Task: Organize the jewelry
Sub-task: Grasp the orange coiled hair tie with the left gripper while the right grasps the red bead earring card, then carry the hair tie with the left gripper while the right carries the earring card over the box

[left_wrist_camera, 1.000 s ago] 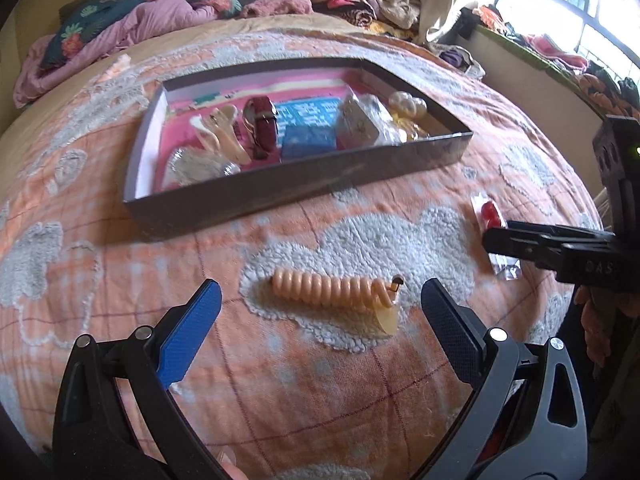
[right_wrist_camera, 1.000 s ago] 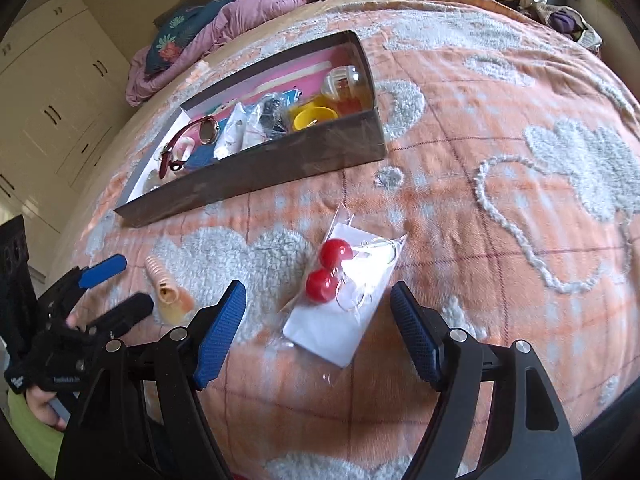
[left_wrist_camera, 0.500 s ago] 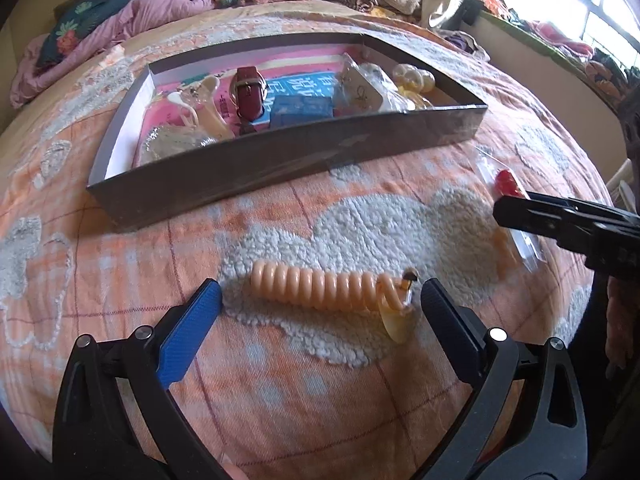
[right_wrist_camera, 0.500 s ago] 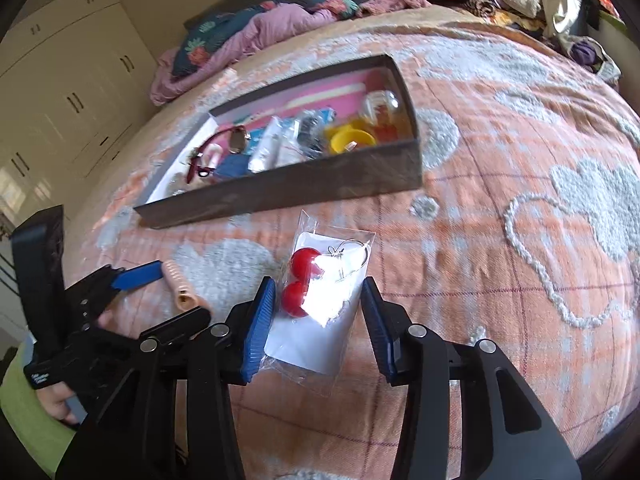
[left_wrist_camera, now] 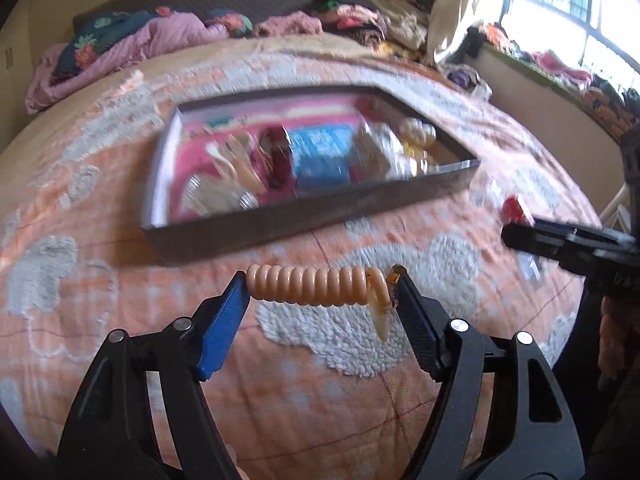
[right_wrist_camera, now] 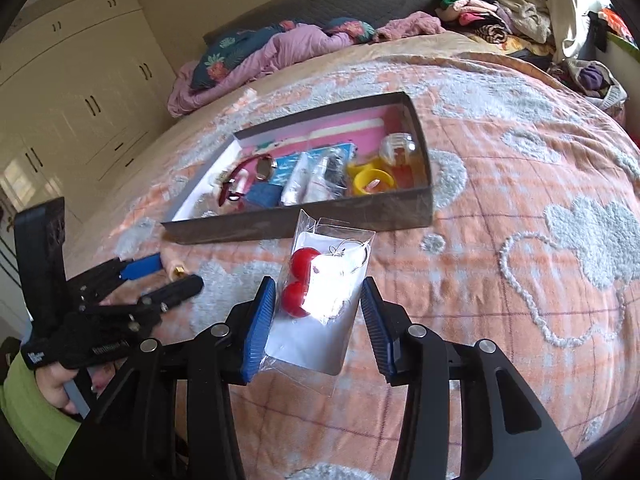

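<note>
My left gripper (left_wrist_camera: 320,292) is shut on a peach coiled hair tie (left_wrist_camera: 310,291), held end to end and lifted above the bedspread. My right gripper (right_wrist_camera: 318,312) is shut on a clear packet with a white card and red ball earrings (right_wrist_camera: 320,300), lifted off the bed. The dark jewelry box (right_wrist_camera: 320,220) with a pink floor lies ahead and holds a red watch (right_wrist_camera: 240,182), a blue card, small packets, a yellow ring and a clear jar. In the left wrist view the box (left_wrist_camera: 312,216) is blurred.
An orange bedspread with white cloud shapes (right_wrist_camera: 520,240) covers the bed. Crumpled purple bedding (right_wrist_camera: 280,52) and piled clothes (right_wrist_camera: 480,12) lie at the head. White wardrobes (right_wrist_camera: 80,100) stand left. A window (left_wrist_camera: 580,12) is at the right.
My left gripper has closed on the coiled hair tie and lifted it. My right gripper has tightened on the earring packet and raised it off the bedspread.
</note>
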### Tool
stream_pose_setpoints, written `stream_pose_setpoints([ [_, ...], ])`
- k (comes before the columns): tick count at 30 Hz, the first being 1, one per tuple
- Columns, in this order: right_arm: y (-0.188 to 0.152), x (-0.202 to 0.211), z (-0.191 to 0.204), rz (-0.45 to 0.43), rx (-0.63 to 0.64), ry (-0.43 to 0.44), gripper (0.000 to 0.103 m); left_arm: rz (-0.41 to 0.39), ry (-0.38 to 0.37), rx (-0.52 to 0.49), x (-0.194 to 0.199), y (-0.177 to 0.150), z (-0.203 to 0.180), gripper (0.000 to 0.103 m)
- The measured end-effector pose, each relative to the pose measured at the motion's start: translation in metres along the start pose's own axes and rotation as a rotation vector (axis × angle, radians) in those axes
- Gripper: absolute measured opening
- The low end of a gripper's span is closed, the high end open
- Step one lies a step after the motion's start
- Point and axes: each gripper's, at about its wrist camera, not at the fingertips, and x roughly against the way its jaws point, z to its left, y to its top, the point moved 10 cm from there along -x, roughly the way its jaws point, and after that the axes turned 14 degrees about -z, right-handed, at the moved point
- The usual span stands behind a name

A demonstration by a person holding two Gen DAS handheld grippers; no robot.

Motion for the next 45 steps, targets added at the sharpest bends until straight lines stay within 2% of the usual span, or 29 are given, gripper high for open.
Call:
stream_pose_setpoints([
  [8,0.011,0.005,0.014,-0.022,0.016,0.043,0.043,-0.088,0.021,0.041,0.020,0.030,0.014,0.065],
  [17,0.039,0.007,0.018,-0.078,0.032,0.063,0.042,-0.126,0.041,0.041,0.022,0.054,0.016,0.065],
  [29,0.089,0.012,0.016,-0.164,0.067,0.044,0.042,-0.171,0.043,0.027,0.012,0.089,0.008,0.065],
  [37,0.111,0.007,0.005,-0.183,0.071,0.014,0.042,-0.191,0.031,0.037,0.000,0.111,0.005,0.065],
  [45,0.131,-0.005,-0.004,-0.188,0.087,-0.009,0.042,-0.166,0.026,0.032,-0.023,0.116,0.001,0.065],
])
